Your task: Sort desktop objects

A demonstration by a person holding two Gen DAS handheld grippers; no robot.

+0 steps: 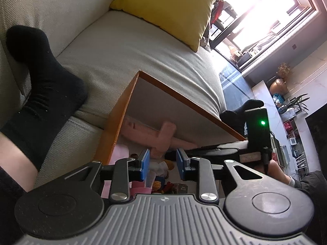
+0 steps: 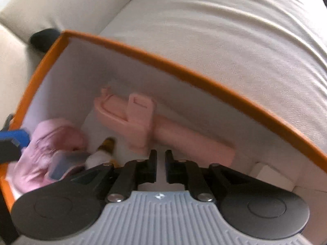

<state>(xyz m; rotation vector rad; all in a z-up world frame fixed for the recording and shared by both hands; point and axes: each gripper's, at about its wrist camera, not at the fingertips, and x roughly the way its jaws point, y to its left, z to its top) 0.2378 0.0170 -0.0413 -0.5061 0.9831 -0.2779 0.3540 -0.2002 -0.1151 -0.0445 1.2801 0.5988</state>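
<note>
Two grippers: both hang over the orange box.
Right gripper: nearly clenched, empty, above the pink tool.
Left gripper: part open, empty.
Advice: spread jaws before descending.

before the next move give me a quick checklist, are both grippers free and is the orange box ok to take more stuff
1. Right gripper empty: ok, jaws nearly shut with nothing between them.
2. Left gripper empty: ok, blue pads apart, nothing pressed between them.
3. Orange box sits steady on the sofa cushion: cannot tell, only its rim and inside show.
4. Pink plastic tool inside the box: ok, lying flat on the floor of it.
5. Pink bundle inside the box: ok, in the near left corner.
6. Room left: ok, bare floor shows beside the white block.
</note>
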